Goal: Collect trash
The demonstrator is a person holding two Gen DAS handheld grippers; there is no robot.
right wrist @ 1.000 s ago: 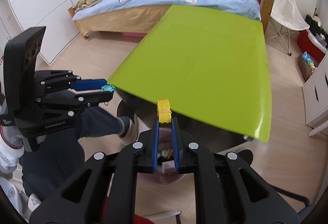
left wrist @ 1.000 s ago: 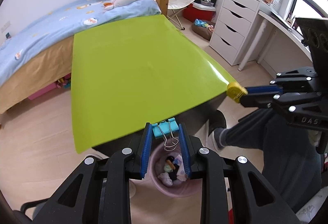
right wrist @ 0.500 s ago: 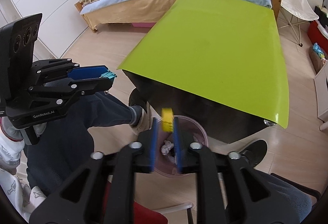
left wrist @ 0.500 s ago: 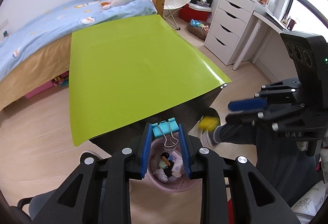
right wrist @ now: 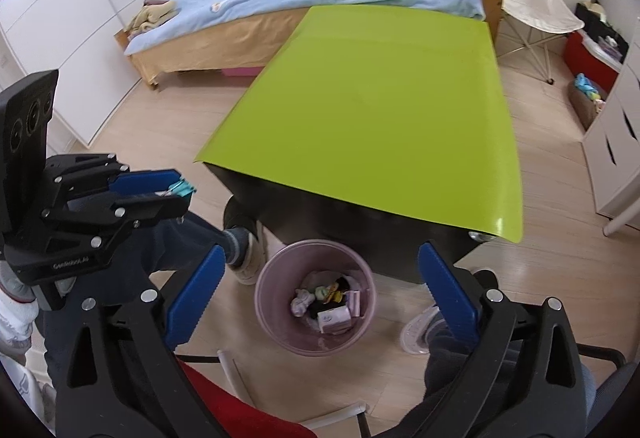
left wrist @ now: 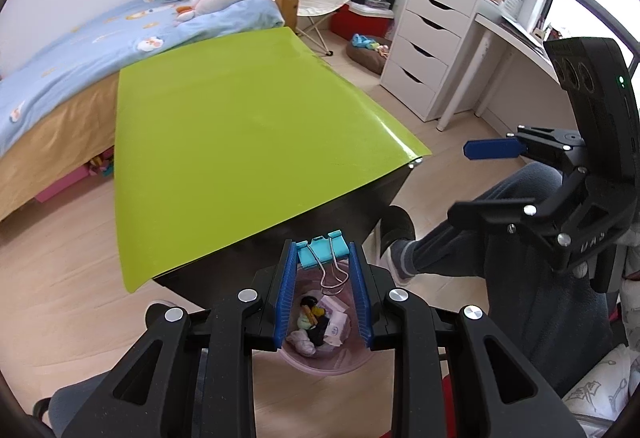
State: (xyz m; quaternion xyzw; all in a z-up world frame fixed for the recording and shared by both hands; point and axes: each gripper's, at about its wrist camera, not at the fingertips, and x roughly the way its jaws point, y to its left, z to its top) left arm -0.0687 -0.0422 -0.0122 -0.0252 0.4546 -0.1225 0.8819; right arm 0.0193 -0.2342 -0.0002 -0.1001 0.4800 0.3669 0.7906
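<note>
Teal binder clip (left wrist: 320, 249) sits pinched at the tips of the left tool (left wrist: 323, 278), directly above the pink bin (right wrist: 316, 304) on the floor beside the desk (right wrist: 372, 109). The right tool (right wrist: 320, 294), jaws just spread wide and empty, also hangs over it.

Teal binder clip (left wrist: 320, 249) in left gripper (left wrist: 322, 262) above pink bin (left wrist: 320, 360)

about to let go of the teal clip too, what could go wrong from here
The teal binder clip in the left gripper sits near the far rim of the pink bin in the left wrist view, so it may drop outside. Its wire handles could snag a finger. The person's foot beside the bin might nudge it.
</note>
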